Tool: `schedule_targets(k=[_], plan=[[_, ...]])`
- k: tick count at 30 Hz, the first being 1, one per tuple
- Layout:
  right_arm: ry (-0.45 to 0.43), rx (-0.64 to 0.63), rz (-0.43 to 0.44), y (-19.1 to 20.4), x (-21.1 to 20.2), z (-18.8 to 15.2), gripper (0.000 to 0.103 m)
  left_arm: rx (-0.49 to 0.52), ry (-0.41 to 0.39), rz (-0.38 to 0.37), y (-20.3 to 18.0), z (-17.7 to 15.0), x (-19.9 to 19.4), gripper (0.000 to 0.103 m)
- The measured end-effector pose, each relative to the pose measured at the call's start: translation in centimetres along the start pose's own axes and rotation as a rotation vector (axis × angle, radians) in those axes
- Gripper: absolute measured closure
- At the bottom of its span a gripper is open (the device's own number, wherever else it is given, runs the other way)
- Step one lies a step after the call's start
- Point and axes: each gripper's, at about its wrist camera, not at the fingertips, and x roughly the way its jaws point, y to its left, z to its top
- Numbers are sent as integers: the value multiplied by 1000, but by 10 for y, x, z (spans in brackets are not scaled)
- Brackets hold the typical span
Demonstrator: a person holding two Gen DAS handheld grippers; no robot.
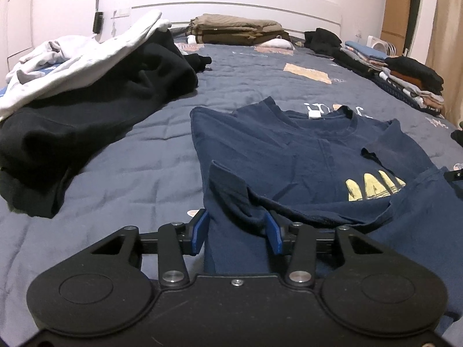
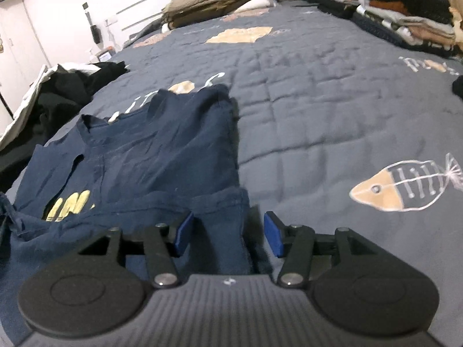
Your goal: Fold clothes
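I have the navy T-shirt [image 1: 303, 156] lying on the bed [image 1: 139, 173], collar toward the headboard end and hem toward me, so its long axis runs straight ahead from both tools. Both side parts look turned in over the chest, with only part of the yellow print [image 1: 373, 189] showing between them.

The left hand-held gripper [image 1: 235, 227] sits at the near-left corner of the shirt. Its blue fingers [image 1: 199, 231] stand apart with a raised ridge of the hem cloth between them; I cannot tell whether they pinch it or merely straddle it. The right hand-held gripper [image 2: 228, 231] sits at the near-right corner, jaws likewise spread, with a strip of the hem running up between them. There the cloth lies close to the left finger and clear of the right one, so I judge it is not clamped.

Each tool is nearest its own corner, and the collar lies directly away from both. I judge any lengthwise fold would carry the hem forward along that axis, toward the collar.

A loose heap of dark and white clothes [image 1: 86, 86] lies by the left edge of the bed, and folded stacks [image 2: 405, 20] along the right edge.
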Motion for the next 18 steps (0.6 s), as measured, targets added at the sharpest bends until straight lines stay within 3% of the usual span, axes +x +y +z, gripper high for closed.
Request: schedule_targets(k=[1,3,4,5,9,13,18], plan=[[2,10,6,0,0,-1,59,5,-2,-2,-1,0,0,61],[5,29,18,0,1,-2,79,17,-8,-8,-2,0,0,85],[-9,17,9,1,-3,0,97,18,-15,-7,-2,2,-2,87],[-24,4,-1,3,-8,3,97,16,-22,-5,-2,4,-5,94],[-128,33,39,7,-33,14,100,-14,-138,0,-4,21,-29,98],[-221,51,53,10,-50,25,100,-107,-244,14,3,35,-47,103],[-219,83,32,-3,-48,26,100,-142,-139,-13,8,30,-25,102]])
